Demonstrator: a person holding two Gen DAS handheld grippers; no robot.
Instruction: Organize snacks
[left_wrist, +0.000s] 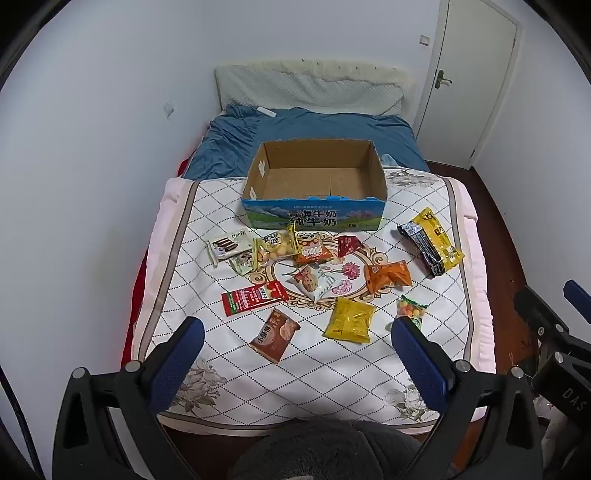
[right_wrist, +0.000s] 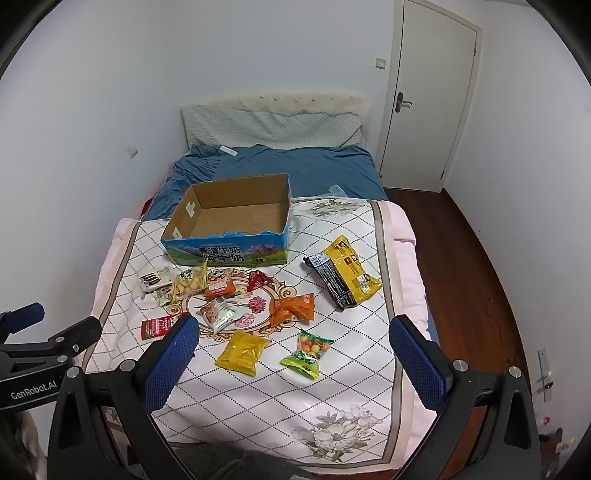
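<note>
At the bottom of both frames a dark grey plush lump (left_wrist: 332, 450) sits nearest the lens, and just above it each pair of tongs stands spread wide with nothing between the blue pads: the left tongs (left_wrist: 297, 341) in the left wrist view, the right tongs (right_wrist: 293, 338) in the right wrist view. Both hover over the near end of the bed (left_wrist: 476, 325), touching no packet.

The bed fills the middle of each frame, a white diamond-patterned quilt (left_wrist: 332, 376) in front and a blue sheet (left_wrist: 314, 125) behind. An open cardboard box (left_wrist: 314, 182) stands at centre, where quilt meets sheet, its floor bare.

The snacks lie scattered on the quilt in front of the box. A black-and-yellow pack (left_wrist: 430, 246) lies at right of centre, well apart from the rest. An orange bag (left_wrist: 388, 276) lies near the middle, a yellow bag (left_wrist: 350, 320) below it, and a green candy bag (left_wrist: 410, 308) just beside the left tongs' right pad. A red strip pack (left_wrist: 254, 297) and a brown packet (left_wrist: 275, 334) lie lower left of centre. A cookie packet (left_wrist: 313, 282) sits on the quilt's medallion. A cluster of small packets (left_wrist: 280, 245) lies close to the box front.
</note>
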